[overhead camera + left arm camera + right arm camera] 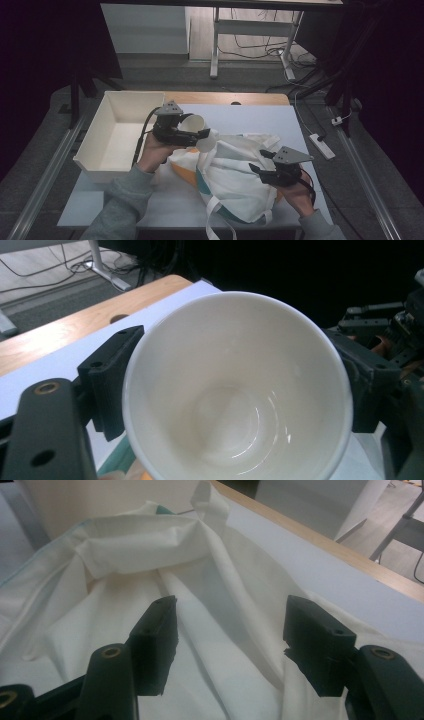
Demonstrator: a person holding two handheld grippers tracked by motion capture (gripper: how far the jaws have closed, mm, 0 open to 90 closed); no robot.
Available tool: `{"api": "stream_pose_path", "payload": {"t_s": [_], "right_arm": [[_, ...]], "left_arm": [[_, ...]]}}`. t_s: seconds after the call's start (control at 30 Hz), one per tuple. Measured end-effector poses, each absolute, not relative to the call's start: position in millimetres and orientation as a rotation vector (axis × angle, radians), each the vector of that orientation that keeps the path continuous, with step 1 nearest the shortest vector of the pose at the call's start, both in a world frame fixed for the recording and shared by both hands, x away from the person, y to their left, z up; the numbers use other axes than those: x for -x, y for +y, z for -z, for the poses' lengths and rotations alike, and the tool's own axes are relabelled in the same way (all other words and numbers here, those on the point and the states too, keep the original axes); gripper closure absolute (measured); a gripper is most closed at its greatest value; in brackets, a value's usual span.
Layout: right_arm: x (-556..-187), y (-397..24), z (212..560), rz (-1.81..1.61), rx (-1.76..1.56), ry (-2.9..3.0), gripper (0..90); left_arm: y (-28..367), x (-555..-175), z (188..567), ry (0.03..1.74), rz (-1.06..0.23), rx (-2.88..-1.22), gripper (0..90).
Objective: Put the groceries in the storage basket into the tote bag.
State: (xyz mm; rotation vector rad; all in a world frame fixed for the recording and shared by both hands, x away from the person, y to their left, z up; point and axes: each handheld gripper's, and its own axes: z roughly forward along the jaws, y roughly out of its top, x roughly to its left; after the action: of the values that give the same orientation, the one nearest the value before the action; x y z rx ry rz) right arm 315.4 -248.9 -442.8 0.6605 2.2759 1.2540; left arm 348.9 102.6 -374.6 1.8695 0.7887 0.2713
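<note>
A white cup (194,123) lies on its side between the jaws of my left gripper (198,135), above the table between the bin and the bag. In the left gripper view the cup (235,390) shows its empty inside, and the black pads (112,380) press on its two sides just below the rim. My right gripper (261,161) hovers over the right part of a white cloth bag (227,172) with teal and orange patches. Its jaws stand apart in the right gripper view (230,630), over the rumpled cloth (125,555), and grip nothing.
A deep white bin (92,145) stands at the table's left, empty as far as I see. The pale tabletop (250,117) has a wooden far edge. The bag's straps hang over the near edge. A power strip (322,145) lies on the floor at the right.
</note>
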Motion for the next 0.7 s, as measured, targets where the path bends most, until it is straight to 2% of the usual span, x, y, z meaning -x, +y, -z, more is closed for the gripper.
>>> {"api": "stream_pose_path", "payload": {"t_s": [0.17,0.7], "right_arm": [[-313.3,-241.1,437.6,-1.278,-0.648,2.273,36.0],[-308.0,-212.2,423.9,-1.326,-0.615,2.278,20.8]], "left_arm": [[89.6,-348.5,378.8,0.767,-0.256,-1.899,18.8],[56.4,-349.2,392.9,0.718,-0.223,-1.971,18.7]]}}
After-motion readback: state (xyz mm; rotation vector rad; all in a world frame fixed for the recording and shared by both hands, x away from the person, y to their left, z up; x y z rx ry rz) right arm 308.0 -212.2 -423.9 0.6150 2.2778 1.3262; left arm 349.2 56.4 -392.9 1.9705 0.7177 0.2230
